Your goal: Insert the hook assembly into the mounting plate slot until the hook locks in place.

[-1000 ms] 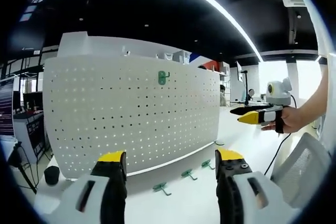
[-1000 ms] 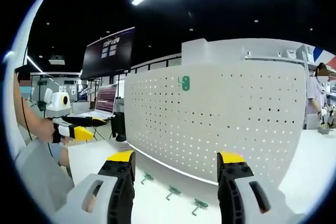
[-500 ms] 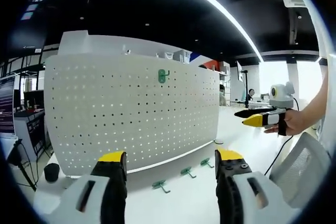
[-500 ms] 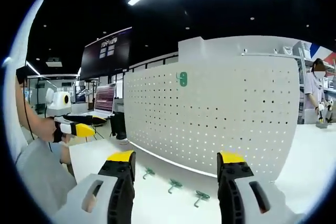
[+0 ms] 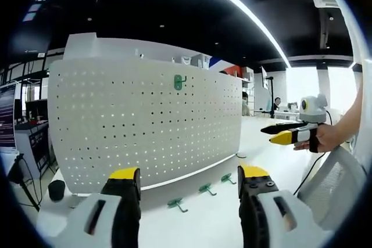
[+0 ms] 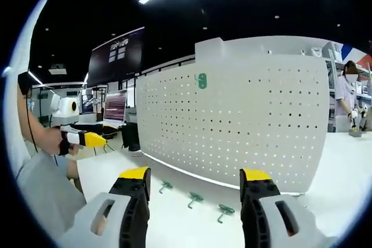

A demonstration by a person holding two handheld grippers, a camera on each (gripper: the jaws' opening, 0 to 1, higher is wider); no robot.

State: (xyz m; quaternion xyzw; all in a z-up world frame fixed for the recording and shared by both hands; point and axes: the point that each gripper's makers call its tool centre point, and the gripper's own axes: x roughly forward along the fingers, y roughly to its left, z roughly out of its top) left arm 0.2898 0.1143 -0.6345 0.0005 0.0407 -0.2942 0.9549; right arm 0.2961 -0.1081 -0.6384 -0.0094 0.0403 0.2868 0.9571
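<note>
The left gripper hangs with its yellow-tipped jaws spread wide and nothing between them, facing a white pegboard that stands upright on a white table. The right gripper is likewise agape and empty-jawed before the same board; in the left gripper view it appears off the board's right end, held in a hand, its yellow tips aimed toward the board.

Three loose green hooks lie flat on the table in a row along the foot of the pegboard, just beyond the jaws, their long axes running roughly out from the board's base toward the grippers. A fourth green hook is seated near the board's top edge, slightly right of its middle, upright against the face.

Open tabletop stretches between the grippers and the hooks, and wider bare surface runs past the board's right end. A small dark cup sits by the board's lower left corner. Beyond the left end, seen from the right gripper view, stands a laptop.
</note>
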